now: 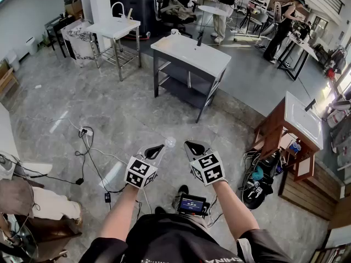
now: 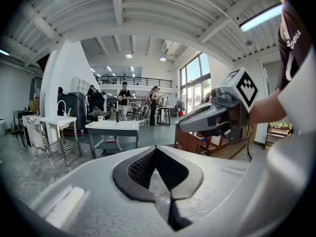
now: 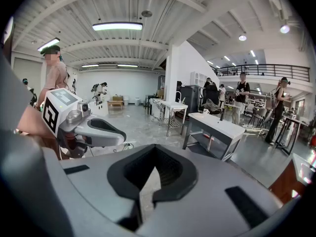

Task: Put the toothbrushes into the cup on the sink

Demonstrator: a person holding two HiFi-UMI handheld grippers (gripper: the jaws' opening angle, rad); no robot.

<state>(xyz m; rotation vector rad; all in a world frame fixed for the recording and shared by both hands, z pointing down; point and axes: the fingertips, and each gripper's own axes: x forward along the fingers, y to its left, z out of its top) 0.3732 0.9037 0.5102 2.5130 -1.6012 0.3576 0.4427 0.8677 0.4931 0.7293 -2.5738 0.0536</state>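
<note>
The grey-framed sink table point(image 1: 189, 51) stands a few steps ahead, with a black tap and a small white cup point(image 1: 175, 32) at its far left corner. The left gripper view shows the table point(image 2: 113, 127) and cup point(image 2: 100, 118) straight ahead; in the right gripper view the table point(image 3: 217, 125) and cup point(image 3: 206, 111) lie to the right. No toothbrush shows in any view. My left gripper point(image 1: 158, 148) and right gripper point(image 1: 190, 145) hang side by side over the floor, both shut and empty, far short of the table.
A second white sink stand point(image 1: 112, 26) is at the back left, and a wooden vanity point(image 1: 299, 119) with bags under it at the right. Cables point(image 1: 88, 147) trail over the grey floor at the left. A small screen point(image 1: 192, 204) lies by my feet. People stand behind.
</note>
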